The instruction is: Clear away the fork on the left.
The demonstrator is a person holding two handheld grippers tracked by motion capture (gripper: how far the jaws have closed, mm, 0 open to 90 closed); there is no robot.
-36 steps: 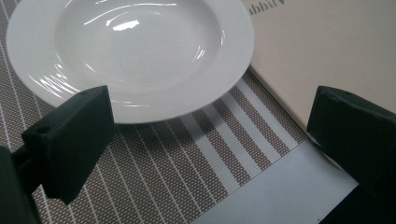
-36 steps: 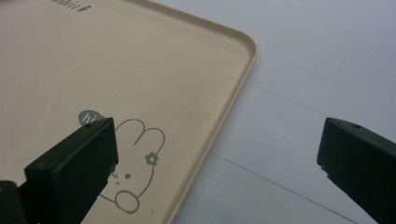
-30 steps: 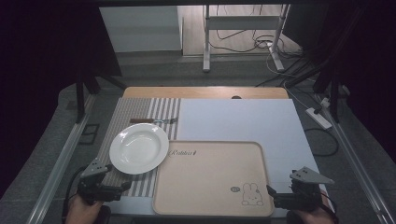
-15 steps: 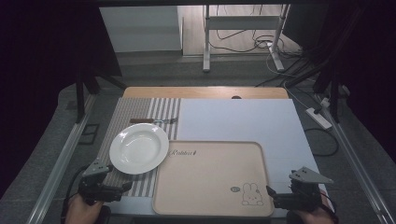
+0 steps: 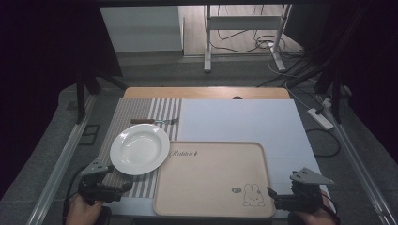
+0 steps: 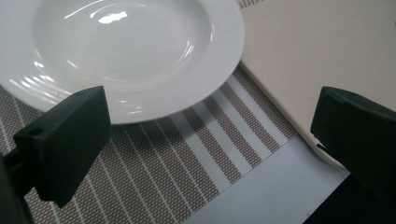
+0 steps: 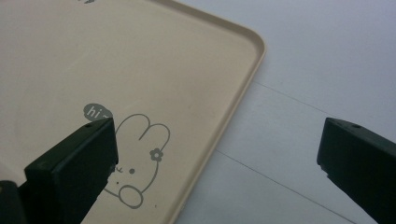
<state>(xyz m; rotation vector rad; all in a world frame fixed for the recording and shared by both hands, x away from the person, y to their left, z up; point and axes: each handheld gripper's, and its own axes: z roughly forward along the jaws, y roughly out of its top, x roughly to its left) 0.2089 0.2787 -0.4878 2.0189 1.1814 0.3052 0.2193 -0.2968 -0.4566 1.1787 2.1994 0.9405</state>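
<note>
A white deep plate [image 5: 139,148] [image 6: 126,51] rests on a striped placemat [image 5: 141,115] [image 6: 163,172] at the left. Beside it lies a beige tray [image 5: 213,180] [image 7: 93,60] [image 6: 308,56] printed with a rabbit [image 5: 252,195] [image 7: 140,154]. My left gripper [image 5: 123,188] [image 6: 210,149] is open near the table's front left, just short of the plate's near rim, with nothing between its jaws. My right gripper [image 5: 272,197] [image 7: 217,177] is open at the front right, straddling the tray's right edge, empty. A wooden-handled utensil [image 5: 152,121] lies on the mat behind the plate.
A pale sheet [image 5: 244,119] [image 7: 327,56] covers the right and rear of the table, with a wooden strip [image 5: 206,92] along the far edge. Beyond the table are a metal stand [image 5: 244,33] and cables [image 5: 300,56] on the floor. A power strip [image 5: 320,118] lies at the right.
</note>
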